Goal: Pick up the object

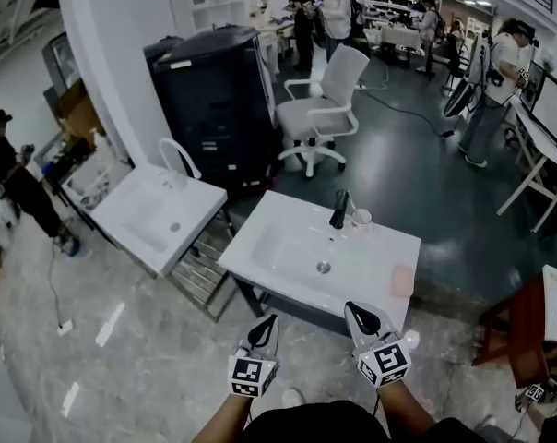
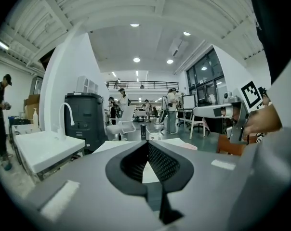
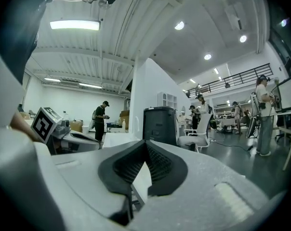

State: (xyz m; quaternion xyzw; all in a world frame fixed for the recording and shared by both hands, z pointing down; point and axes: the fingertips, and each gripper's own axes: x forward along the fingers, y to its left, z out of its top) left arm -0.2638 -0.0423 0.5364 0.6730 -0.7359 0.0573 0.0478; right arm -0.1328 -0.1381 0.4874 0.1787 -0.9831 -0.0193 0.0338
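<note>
Grey workshop floor surrounds a white sink (image 1: pixel 280 238), with a pink pad (image 1: pixel 403 280), likely the object, on its right rim. The left gripper (image 1: pixel 271 321) and right gripper (image 1: pixel 352 307) hover short of it, jaws pressed together, empty. This is the approach stage; next, one gripper must reach in and spread.

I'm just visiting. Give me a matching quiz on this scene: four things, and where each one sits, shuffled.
Things:
1 faucet
2 cup
3 pad
4 chair

Places:
A on the near sink's right rim
B on the floor beyond the sink
C black, at the sink's back edge
D just right of the faucet

Pairs: 1-C, 2-D, 3-A, 4-B
</note>
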